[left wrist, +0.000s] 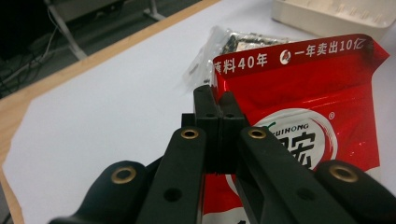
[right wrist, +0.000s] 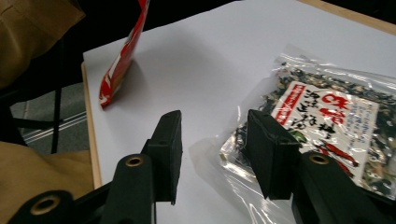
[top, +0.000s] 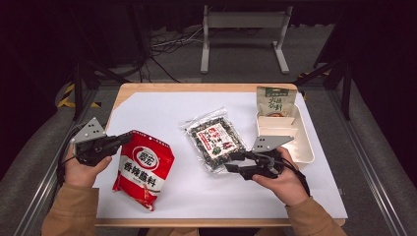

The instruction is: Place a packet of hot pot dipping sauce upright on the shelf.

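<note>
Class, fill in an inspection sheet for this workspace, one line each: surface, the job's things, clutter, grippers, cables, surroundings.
Surface: wooden table under a white sheet.
Job's things: red pouch, its top edge lifted, its lower end on the sheet; clear snack bag lying flat.
Clutter: white tray at the right edge, with a green packet propped at its far end.
Grippers: left gripper shut on the red pouch's top corner; right gripper open, jaws either side of the clear bag's corner, pads not pressing.
Cables: black cable trailing from the left gripper; loose wires on the floor beyond the table.
Surroundings: grey floor, a white metal frame, dark background.
</note>
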The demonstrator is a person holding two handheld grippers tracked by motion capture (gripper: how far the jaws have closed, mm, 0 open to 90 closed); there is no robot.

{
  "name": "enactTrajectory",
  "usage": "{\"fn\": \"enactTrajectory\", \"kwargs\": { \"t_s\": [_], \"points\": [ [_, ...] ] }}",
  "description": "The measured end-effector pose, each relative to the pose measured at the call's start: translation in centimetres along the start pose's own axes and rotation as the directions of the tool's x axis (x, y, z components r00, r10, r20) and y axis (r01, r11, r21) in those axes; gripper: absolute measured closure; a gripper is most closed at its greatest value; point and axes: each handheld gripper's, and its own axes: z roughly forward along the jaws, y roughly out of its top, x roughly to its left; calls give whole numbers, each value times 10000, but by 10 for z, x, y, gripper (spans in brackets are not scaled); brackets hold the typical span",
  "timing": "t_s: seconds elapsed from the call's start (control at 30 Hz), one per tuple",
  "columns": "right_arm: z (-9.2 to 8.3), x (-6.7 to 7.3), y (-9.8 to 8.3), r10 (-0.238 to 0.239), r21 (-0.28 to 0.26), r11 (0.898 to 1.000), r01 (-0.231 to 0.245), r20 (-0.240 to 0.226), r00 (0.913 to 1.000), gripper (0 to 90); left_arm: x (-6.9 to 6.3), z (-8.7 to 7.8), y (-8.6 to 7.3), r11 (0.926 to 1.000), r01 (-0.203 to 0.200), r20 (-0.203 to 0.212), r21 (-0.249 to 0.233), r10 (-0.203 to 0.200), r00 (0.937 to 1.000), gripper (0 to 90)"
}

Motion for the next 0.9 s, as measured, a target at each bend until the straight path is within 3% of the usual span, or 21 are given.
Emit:
{"fn": "enactTrajectory", "kwargs": {
  "t_s": [0.2,0.27,0.37,0.6,0.7,0.9],
  "points": [
    [8,9,9,-372,-269,9990,366,-243,9990,534,-12,-16,9,9969,-406,322,-678,428,9986,900],
    [10,11,12,-535,-389,9979,519,-428,9977,523,-16,-20,10,9924,-636,608,-1049,702,9957,900],
    [15,14,15,-686,-575,9962,647,-680,9953,521,-22,-23,10,9889,-823,866,-1240,935,9919,900],
    [22,15,19,-850,-768,9939,790,-782,9933,512,-32,-28,15,9822,-1032,1173,-1571,1223,9855,900],
    [26,16,20,-966,-808,9926,902,-792,9922,497,-38,-26,17,9799,-1315,1266,-1503,1510,9804,900],
    [35,15,22,-1147,-902,9900,1088,-624,9914,454,-41,-23,21,9786,-1185,1380,-1682,1424,9801,900]
  ]
}}
